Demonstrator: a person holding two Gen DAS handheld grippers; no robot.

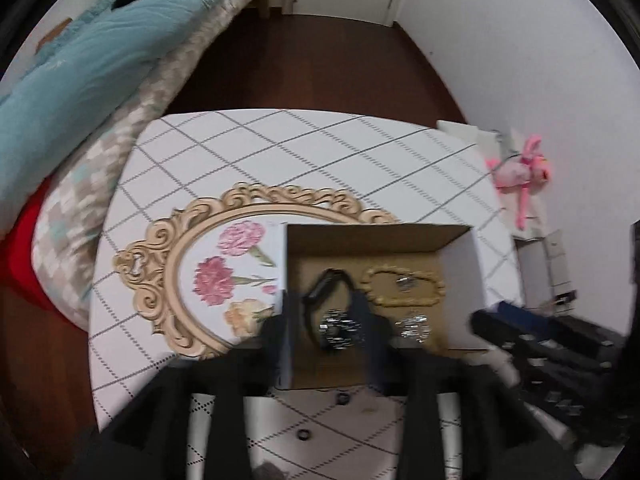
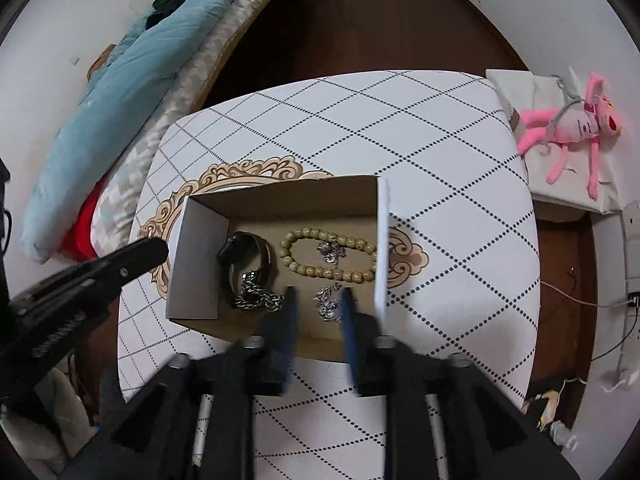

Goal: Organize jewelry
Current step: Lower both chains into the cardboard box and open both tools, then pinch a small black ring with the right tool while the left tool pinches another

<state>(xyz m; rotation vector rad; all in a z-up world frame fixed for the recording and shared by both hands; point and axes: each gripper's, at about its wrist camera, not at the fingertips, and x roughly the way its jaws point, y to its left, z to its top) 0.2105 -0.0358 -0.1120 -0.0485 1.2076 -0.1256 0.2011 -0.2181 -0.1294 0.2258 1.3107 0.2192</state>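
An open brown cardboard box [image 2: 280, 208] on the diamond-checked tablecloth [image 2: 440, 128] holds a beige wooden bead bracelet [image 2: 304, 270], black watch [image 2: 248, 252] and silver chain [image 2: 256, 300]. My right gripper [image 2: 318, 312] gapes, empty, over the box's near edge; my left gripper [image 1: 320, 328] straddles its left wall, open.

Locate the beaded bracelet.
In the right wrist view, the beaded bracelet lies inside the cardboard box, toward its right wall, beside the black watch.

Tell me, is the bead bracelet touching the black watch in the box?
Apart. The right wrist view shows bare cardboard floor between the bead bracelet and the black watch in the box.
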